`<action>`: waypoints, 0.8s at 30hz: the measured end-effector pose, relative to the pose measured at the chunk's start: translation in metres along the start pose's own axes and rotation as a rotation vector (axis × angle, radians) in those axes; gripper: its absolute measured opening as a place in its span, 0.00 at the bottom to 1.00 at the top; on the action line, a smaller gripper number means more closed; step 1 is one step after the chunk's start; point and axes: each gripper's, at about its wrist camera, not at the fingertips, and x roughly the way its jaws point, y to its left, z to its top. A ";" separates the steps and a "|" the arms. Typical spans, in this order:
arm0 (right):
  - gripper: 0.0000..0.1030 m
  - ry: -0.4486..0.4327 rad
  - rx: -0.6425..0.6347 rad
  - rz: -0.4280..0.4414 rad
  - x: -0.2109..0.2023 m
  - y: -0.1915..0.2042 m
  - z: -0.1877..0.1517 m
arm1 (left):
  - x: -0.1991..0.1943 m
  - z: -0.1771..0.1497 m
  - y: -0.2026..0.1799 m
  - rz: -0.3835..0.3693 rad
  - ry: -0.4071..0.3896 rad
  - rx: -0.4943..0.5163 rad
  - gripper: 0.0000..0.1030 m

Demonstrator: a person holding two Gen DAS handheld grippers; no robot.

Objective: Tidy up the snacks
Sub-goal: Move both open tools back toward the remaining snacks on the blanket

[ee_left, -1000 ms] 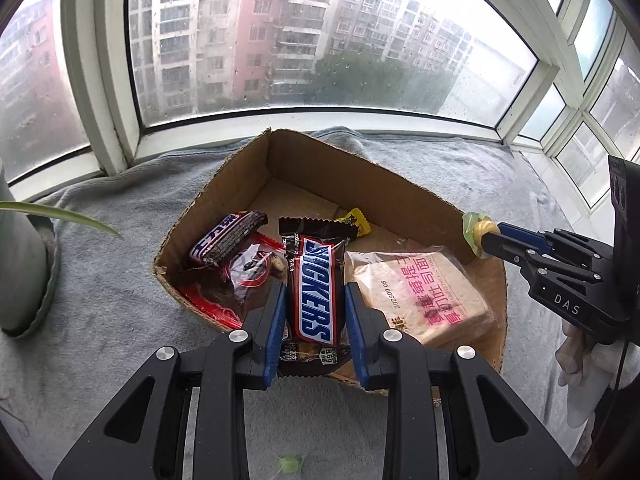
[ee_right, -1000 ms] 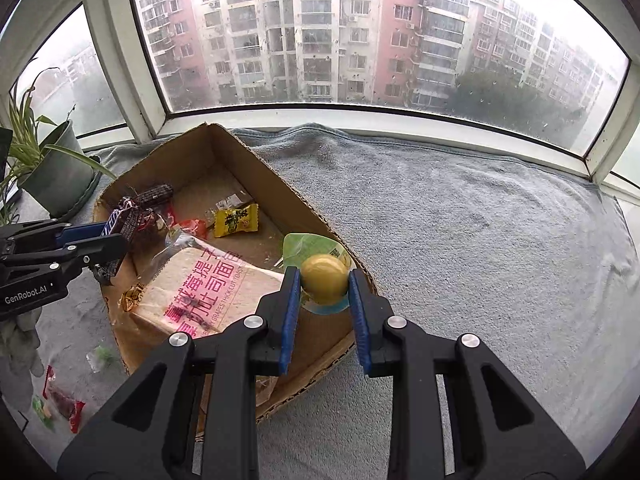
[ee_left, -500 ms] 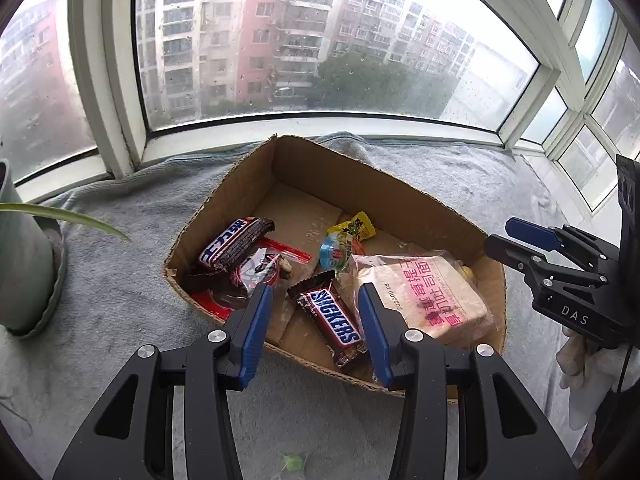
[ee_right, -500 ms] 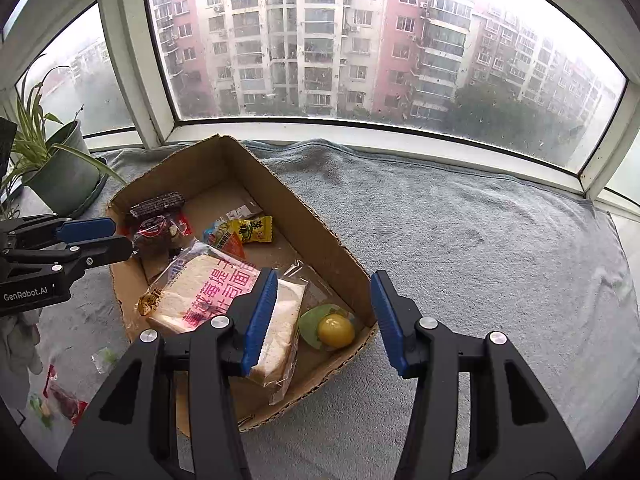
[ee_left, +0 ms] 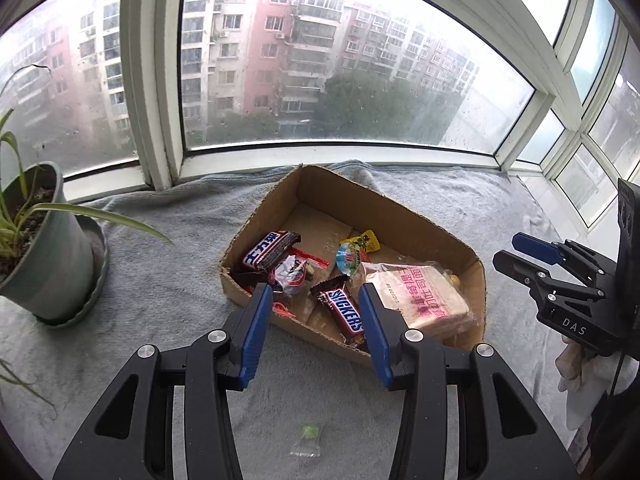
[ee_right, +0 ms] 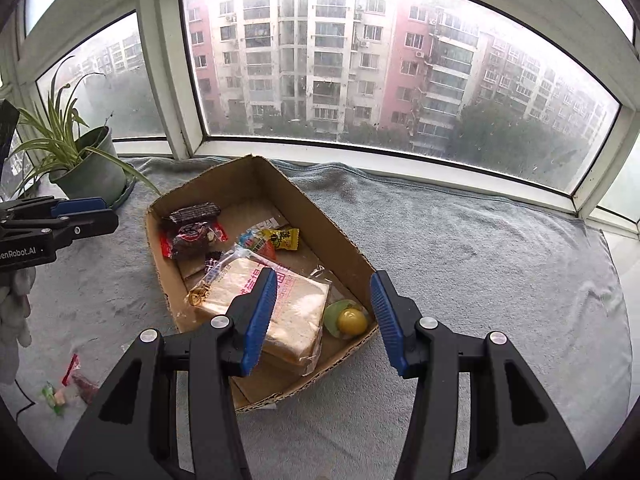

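Below left gripper (ee_left: 314, 300) open jaws | Snickers bar (ee_left: 343, 311) in box (ee_left: 400, 216)

- A grey towel-like cloth (ee_right: 460, 248) covers the whole sill surface.
- A potted plant (ee_left: 44, 256) with long green leaves stands in a grey-green pot on a saucer, at the left by the window frame (ee_left: 154, 80).
- Beyond the rain-spotted glass, what look like apartment blocks (ee_right: 320, 48) and trees.

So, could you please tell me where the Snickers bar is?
The Snickers bar lies inside the cardboard box, against its near wall in the left wrist view, left of the bagged bread.
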 end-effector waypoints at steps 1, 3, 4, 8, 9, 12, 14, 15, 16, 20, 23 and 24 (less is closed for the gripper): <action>0.49 -0.007 -0.004 0.004 -0.005 0.002 -0.001 | -0.006 -0.001 0.002 0.003 -0.008 0.001 0.42; 0.49 -0.021 -0.011 0.017 -0.016 0.008 -0.003 | -0.019 -0.003 0.006 0.009 -0.024 0.000 0.42; 0.49 -0.026 -0.016 0.025 -0.021 0.011 -0.004 | -0.027 -0.005 0.009 0.011 -0.032 -0.004 0.42; 0.49 -0.037 -0.053 0.058 -0.038 0.028 -0.013 | -0.055 -0.016 0.023 0.023 -0.060 -0.014 0.42; 0.49 -0.038 -0.065 0.066 -0.042 0.033 -0.015 | -0.062 -0.020 0.027 0.030 -0.067 -0.016 0.42; 0.49 -0.035 -0.092 0.100 -0.051 0.048 -0.024 | -0.082 -0.033 0.038 0.047 -0.079 -0.023 0.42; 0.49 -0.029 -0.115 0.120 -0.056 0.059 -0.031 | -0.095 -0.042 0.045 0.057 -0.084 -0.033 0.42; 0.49 -0.025 -0.125 0.129 -0.058 0.064 -0.034 | -0.101 -0.047 0.049 0.059 -0.086 -0.037 0.42; 0.49 -0.021 -0.135 0.141 -0.060 0.069 -0.038 | -0.107 -0.051 0.051 0.063 -0.088 -0.040 0.42; 0.50 -0.001 -0.188 0.194 -0.067 0.092 -0.055 | -0.128 -0.074 0.064 0.071 -0.090 -0.061 0.42; 0.55 0.022 -0.231 0.218 -0.068 0.108 -0.070 | -0.141 -0.094 0.071 0.075 -0.077 -0.067 0.42; 0.55 0.031 -0.247 0.225 -0.068 0.113 -0.076 | -0.143 -0.102 0.072 0.080 -0.067 -0.065 0.42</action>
